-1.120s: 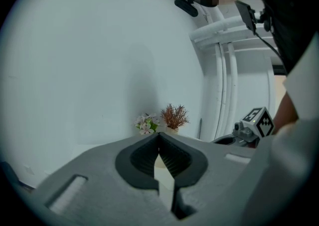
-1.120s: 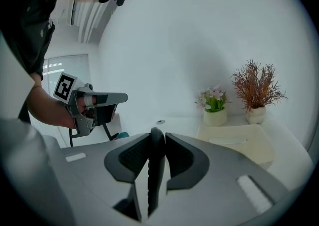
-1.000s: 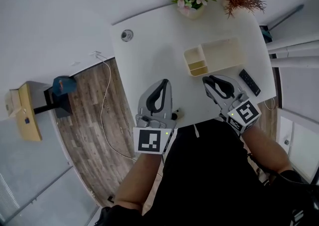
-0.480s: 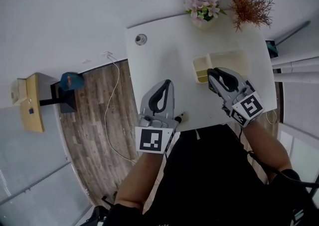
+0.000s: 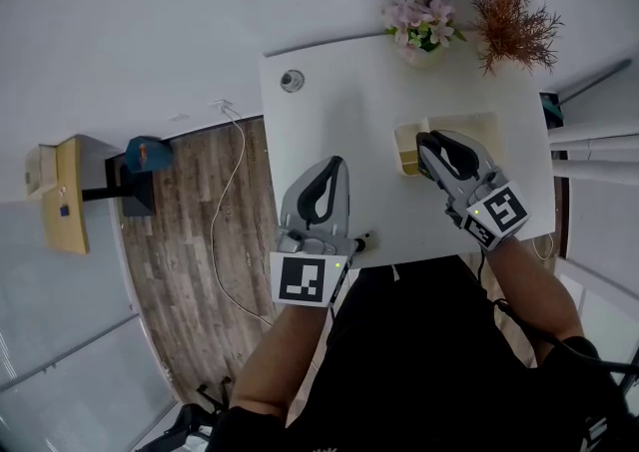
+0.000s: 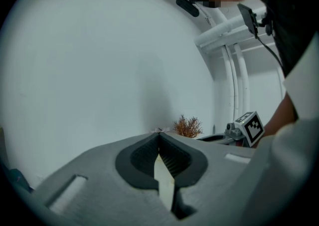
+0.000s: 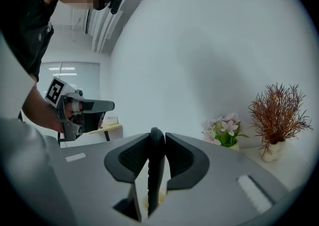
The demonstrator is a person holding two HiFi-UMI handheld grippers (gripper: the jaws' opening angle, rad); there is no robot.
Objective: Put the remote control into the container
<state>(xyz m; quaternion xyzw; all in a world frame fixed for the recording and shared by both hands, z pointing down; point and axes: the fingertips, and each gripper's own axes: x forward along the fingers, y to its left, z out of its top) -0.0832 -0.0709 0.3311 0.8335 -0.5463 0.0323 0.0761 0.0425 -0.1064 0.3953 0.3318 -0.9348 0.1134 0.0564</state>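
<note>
Change from a second ago: the right gripper [image 5: 431, 144], then short of the container's near side, now has its tips over the cream container [image 5: 404, 131] on the white table [image 5: 339, 101], and covers much of it in the head view
Left side, then and now: the left gripper [image 5: 333, 165] sits in much the same spot, over the table's near left edge and well apart from the container
Framing: the whole table lies further right in the head view than before, so part of the shift belongs to the camera
Right gripper: clamped on the remote control [image 7: 155, 165], with its pads against the two broad sides
Left gripper: pinched together with nothing in it
Where the remote is: in the right gripper's jaws, off the table, above the container's left end with its small compartments; how high above it cannot be told
Long axis: it runs along the jaws, from deep between them out to the tips, where the rounded end shows just past the pads
Heading: that end points away from the person, toward the pale wall behind the table; the pink flowers [image 5: 419, 21] and the rust-coloured dried plant [image 5: 514, 23] stand to the right of its line
Attitude: on edge, narrow side up
</note>
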